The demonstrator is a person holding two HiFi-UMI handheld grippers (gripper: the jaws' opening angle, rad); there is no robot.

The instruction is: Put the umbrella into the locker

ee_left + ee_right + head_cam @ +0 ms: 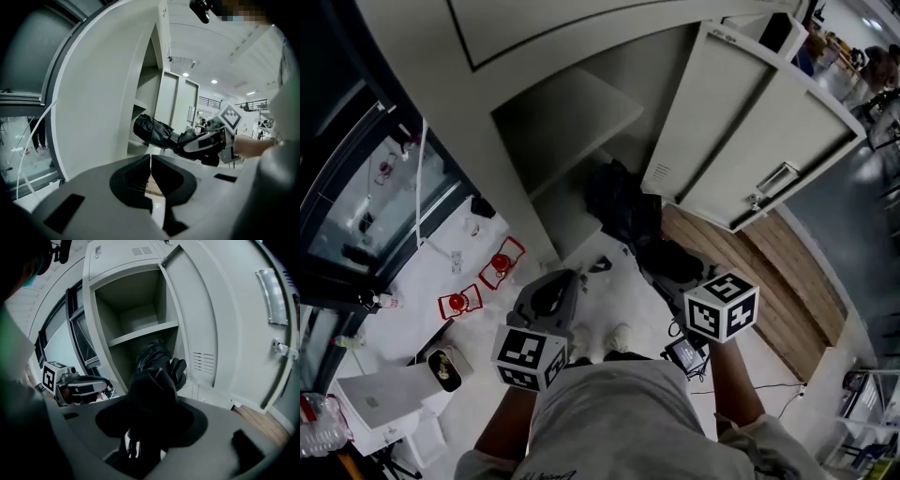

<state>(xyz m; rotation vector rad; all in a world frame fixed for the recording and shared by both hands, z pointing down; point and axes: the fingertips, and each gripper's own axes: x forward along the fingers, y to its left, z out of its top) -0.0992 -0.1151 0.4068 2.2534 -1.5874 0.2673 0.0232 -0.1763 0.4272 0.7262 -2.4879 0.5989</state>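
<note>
Step in hand: by my reading, feeding the umbrella [154, 376] into the locker [140, 317], into the lower compartment under the shelf [145, 333].
How to do it well: aim the bundle at the middle of that opening, below the shelf edge and clear of the open door [220, 319]. Push deep, so the bulk rests on the compartment floor before the jaws let go; released shallow, it could slump back out.
Right hand-held gripper [150, 425]: pinching the umbrella's near end, with dark fabric filling the gap.
Left hand-held gripper [150, 161]: jaws pressed together on nothing, off to the left of the locker.
Umbrella against gripper: it juts straight ahead from the right jaws. Its far end is at the compartment's mouth, perhaps just inside; it is too dark there to be sure.
</note>
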